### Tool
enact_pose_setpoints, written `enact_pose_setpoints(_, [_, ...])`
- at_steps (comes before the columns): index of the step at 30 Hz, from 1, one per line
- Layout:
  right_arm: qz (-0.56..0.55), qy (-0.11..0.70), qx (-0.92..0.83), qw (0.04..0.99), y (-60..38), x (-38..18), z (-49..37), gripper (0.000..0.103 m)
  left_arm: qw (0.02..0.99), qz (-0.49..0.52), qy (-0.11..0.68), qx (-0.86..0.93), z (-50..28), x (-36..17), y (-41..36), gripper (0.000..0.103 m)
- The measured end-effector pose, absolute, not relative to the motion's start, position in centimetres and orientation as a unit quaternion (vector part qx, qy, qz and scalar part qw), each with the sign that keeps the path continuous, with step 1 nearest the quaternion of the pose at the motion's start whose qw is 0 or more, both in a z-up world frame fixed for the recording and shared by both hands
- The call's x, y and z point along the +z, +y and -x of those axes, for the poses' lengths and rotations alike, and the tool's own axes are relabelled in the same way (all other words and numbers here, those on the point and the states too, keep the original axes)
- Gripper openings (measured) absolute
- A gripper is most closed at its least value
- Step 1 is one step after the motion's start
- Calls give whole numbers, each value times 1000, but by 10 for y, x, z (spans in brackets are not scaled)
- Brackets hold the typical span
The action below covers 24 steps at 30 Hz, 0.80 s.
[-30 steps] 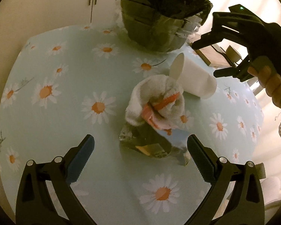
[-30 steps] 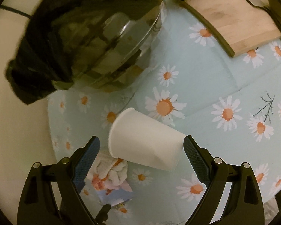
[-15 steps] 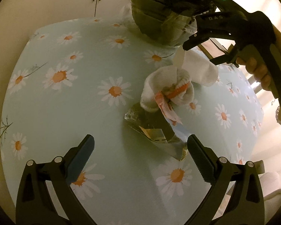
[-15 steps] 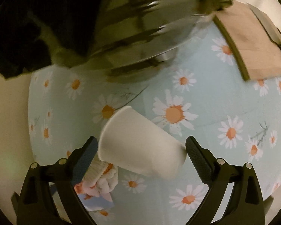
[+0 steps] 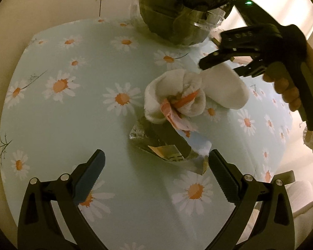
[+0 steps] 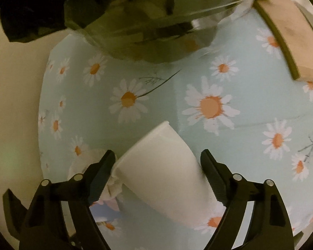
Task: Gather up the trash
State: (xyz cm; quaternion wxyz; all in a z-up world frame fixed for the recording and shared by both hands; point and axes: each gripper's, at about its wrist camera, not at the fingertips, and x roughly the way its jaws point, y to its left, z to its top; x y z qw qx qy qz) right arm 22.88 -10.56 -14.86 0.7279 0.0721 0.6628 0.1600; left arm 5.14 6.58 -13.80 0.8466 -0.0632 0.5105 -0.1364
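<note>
On the round table under its pale blue daisy-print cloth point(image 5: 77, 112), a white paper cup point(image 6: 167, 173) lies on its side, open rim toward the clear glass bowl lined with a dark bin bag point(image 5: 183, 18) at the far edge. The right gripper point(image 6: 157, 166), black with ribbed pads, points steeply down over the cup. The cup sits between its two fingers and the jaws are closing on it: the left pad touches the cup's wall near the base, while a thin gap shows at the right pad, so the grip is not firm. From the other camera the same gripper point(image 5: 221, 66) hangs over the cup point(image 5: 223, 89), with a person's bare hand point(image 5: 285, 91) wrapped around its handle.

Just beside the cup, touching it, is a crumpled white tissue wad with pink and orange scraps point(image 5: 175, 100) tucked inside. In front of that lies a flattened silvery foil wrapper point(image 5: 164, 145) with a tan printed patch, partly under the tissue.

The left gripper point(image 5: 155, 166) hovers low above the cloth, its jaws spread wide and holding nothing; the wrapper's near end lies between its fingertips but untouched. A pale wooden cutting board point(image 6: 285, 37) rests to the right of the bowl.
</note>
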Motion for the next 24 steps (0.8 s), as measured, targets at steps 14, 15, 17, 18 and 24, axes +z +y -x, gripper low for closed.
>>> enact_pose_setpoints(14, [-183, 620, 150, 748, -203, -115, -204, 78, 824, 102, 540, -137, -75, -147, 44, 97])
enact_pose_setpoints(15, [-190, 619, 148, 747, -208, -116, -202, 78, 819, 112, 545, -142, -77, -150, 45, 95])
enact_pose_setpoints(17, [-197, 622, 142, 745, -220, -118, -198, 78, 815, 113, 549, -144, -78, -151, 47, 90])
enact_pose_setpoints(18, [-196, 622, 138, 745, -225, -119, -196, 78, 815, 103, 552, -147, -79, -151, 45, 87])
enact_pose_setpoints(24, [-188, 621, 130, 750, -246, -114, -190, 78, 787, 95, 585, -175, -87, -153, 53, 7])
